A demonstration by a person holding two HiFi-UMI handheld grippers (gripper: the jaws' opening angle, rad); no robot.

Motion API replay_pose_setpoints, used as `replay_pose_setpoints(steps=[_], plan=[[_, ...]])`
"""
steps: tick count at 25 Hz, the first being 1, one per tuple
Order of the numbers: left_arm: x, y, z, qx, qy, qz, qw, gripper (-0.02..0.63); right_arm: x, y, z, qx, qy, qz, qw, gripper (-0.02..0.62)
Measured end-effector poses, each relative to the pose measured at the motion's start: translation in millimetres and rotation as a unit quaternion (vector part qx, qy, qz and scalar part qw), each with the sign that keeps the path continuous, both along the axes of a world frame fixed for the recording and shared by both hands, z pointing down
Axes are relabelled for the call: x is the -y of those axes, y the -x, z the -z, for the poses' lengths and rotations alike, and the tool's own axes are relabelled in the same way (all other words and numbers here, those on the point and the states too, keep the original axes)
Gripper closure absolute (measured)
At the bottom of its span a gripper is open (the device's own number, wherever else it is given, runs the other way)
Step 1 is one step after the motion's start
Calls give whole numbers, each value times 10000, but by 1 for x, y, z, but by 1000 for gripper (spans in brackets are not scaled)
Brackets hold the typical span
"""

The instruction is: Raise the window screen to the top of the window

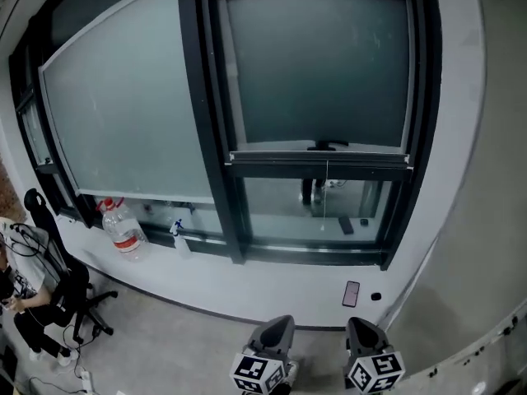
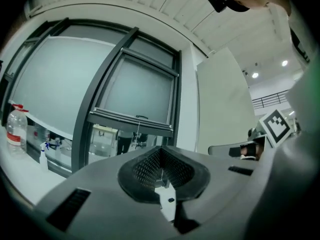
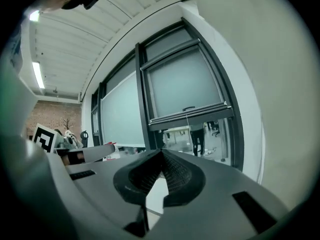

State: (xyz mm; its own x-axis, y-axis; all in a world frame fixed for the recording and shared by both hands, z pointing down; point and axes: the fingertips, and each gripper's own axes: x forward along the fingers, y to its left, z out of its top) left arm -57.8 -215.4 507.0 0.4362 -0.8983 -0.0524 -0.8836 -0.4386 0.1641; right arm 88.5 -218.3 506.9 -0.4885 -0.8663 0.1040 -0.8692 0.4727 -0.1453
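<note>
The window screen (image 1: 317,64) is a grey panel in a black frame, right of a larger frosted pane. Its bottom bar (image 1: 319,160) sits about two thirds down the window, with a small black handle (image 1: 328,146) on it and a thin cord (image 1: 326,194) hanging below. Clear glass shows under the bar. My left gripper (image 1: 277,326) and right gripper (image 1: 363,327) are low at the view's bottom, well short of the window, both shut with nothing held. The screen bar (image 2: 132,121) appears beyond the left gripper (image 2: 161,153), and the bar (image 3: 192,115) beyond the right gripper (image 3: 161,155).
A white sill (image 1: 247,290) runs below the window, with a phone (image 1: 351,293) lying on it. A large water bottle (image 1: 123,230) and a spray bottle (image 1: 179,237) stand at the left. A seated person and an office chair (image 1: 53,290) are at the far left.
</note>
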Motion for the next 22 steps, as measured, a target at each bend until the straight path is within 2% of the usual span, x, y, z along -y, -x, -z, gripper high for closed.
replay_pose_setpoints(steps=[4,8,13,18,22], plan=[[85,18,-6,-89,-46,176,9998,603,84,9,-3,-60,-18,0,10000,589],[176,51,9,-172,4,287,9994,603,171,30,14,-151,-82,-49,9998,589],[275,77,43,-89,-359,351,9987,603,260,43,38,-107,-241,-220,9994,589],[338,70,41,28,-259,315,9992,603,318,43,28,127,-28,-254,9996,589],[379,51,39,36,-144,259,9996,603,363,35,32,-63,-146,-74,9998,589]])
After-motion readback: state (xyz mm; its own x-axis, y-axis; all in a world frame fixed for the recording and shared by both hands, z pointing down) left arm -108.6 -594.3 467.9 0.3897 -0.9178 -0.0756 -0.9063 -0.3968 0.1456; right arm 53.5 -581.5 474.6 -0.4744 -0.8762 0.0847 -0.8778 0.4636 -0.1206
